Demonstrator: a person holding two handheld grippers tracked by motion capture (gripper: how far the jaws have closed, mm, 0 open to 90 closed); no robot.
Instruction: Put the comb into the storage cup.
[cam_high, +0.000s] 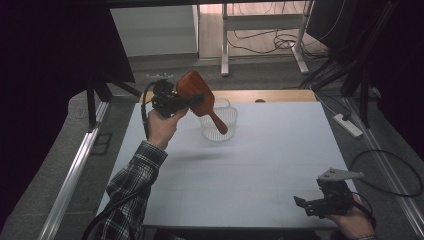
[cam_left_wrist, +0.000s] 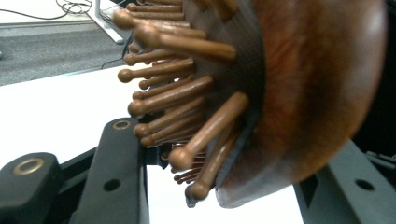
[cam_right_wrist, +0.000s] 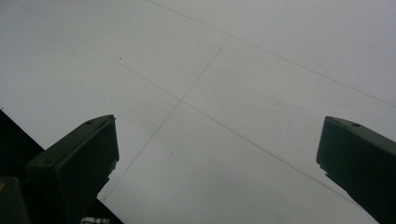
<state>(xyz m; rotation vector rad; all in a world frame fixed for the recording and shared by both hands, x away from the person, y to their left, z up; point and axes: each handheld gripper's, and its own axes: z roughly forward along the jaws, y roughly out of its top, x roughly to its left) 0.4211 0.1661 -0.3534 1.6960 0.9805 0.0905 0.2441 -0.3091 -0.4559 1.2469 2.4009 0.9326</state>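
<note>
Left gripper (cam_high: 192, 100): clamped on wooden hairbrush (cam_high: 200, 95) above clear basket (cam_high: 219, 121), counter's far edge.
Right gripper (cam_high: 312, 202): jaws wide, empty.
Risk: tilted brush may miss basket.

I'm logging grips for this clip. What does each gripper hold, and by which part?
The left gripper clamps the wooden hairbrush by its paddle head, handle pointing down toward the clear basket. The right gripper holds nothing.
</note>
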